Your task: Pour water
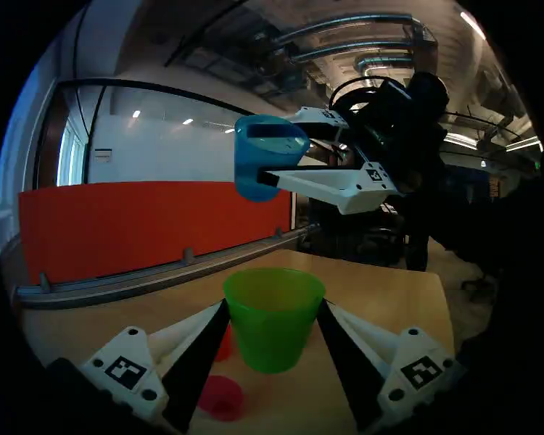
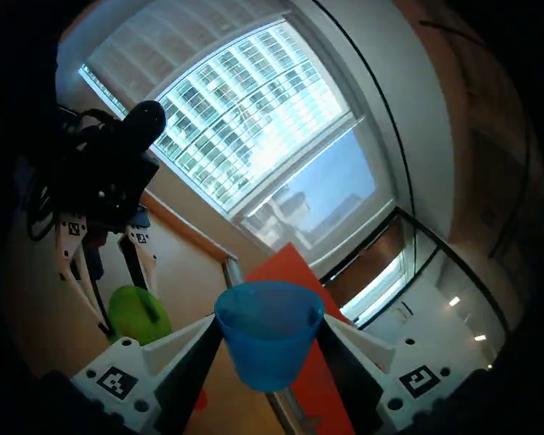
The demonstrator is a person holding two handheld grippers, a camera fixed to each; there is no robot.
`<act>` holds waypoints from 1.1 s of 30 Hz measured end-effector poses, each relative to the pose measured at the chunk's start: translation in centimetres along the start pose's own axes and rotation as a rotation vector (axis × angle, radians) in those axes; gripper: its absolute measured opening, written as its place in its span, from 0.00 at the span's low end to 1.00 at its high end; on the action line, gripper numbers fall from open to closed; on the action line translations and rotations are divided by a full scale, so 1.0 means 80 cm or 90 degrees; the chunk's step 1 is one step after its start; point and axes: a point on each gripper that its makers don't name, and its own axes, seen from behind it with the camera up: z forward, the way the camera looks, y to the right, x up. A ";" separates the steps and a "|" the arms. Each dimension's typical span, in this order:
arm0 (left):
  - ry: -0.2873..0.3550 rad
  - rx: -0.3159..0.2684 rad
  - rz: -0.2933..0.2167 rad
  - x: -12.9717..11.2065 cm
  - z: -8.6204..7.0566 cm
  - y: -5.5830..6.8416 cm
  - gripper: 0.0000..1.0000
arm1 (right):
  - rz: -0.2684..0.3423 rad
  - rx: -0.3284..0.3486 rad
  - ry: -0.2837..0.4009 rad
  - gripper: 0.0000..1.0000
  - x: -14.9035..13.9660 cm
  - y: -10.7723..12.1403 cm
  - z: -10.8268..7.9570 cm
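Note:
In the left gripper view my left gripper [image 1: 273, 326] is shut on a green cup [image 1: 273, 317], held upright just above the wooden table [image 1: 388, 290]. Higher up and beyond it, the right gripper [image 1: 261, 170] holds a blue cup [image 1: 265, 156] in the air, tipped slightly. The right gripper view shows my right gripper [image 2: 269, 341] shut on that blue cup [image 2: 269, 333], with the view tilted up toward the ceiling. Down at its left, the left gripper [image 2: 120, 297] grips the green cup [image 2: 138, 312]. Whether either cup holds water I cannot make out.
Two small pink-red objects [image 1: 221, 397] lie on the table below the green cup. An orange partition [image 1: 149, 221] with a metal rail [image 1: 170, 268] runs along the table's far edge. Office space and a chair lie past the right edge.

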 end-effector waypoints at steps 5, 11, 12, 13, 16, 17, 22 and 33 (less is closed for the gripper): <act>0.001 -0.001 0.000 0.002 0.001 -0.001 0.85 | -0.029 -0.002 -0.006 0.89 -0.003 0.007 0.004; 0.003 -0.001 0.000 0.004 0.001 -0.002 0.85 | -0.064 -0.006 -0.007 0.89 0.000 0.015 0.008; 0.003 -0.001 0.000 0.004 0.001 -0.002 0.85 | -0.069 -0.007 -0.006 0.89 0.001 0.016 0.009; 0.003 -0.001 0.000 0.004 0.002 -0.002 0.85 | -0.074 -0.007 -0.006 0.89 0.002 0.018 0.009; 0.004 -0.001 -0.001 0.004 0.002 -0.001 0.85 | -0.089 -0.009 -0.006 0.89 0.004 0.021 0.011; 0.004 -0.001 -0.001 0.004 0.002 -0.001 0.85 | -0.094 -0.009 -0.007 0.89 0.004 0.021 0.011; 0.006 -0.003 -0.001 0.006 0.003 0.000 0.85 | -0.121 -0.008 -0.010 0.89 0.004 0.021 0.013; 0.008 -0.003 -0.001 0.009 0.003 0.001 0.85 | -0.157 -0.016 -0.009 0.88 0.009 0.030 0.016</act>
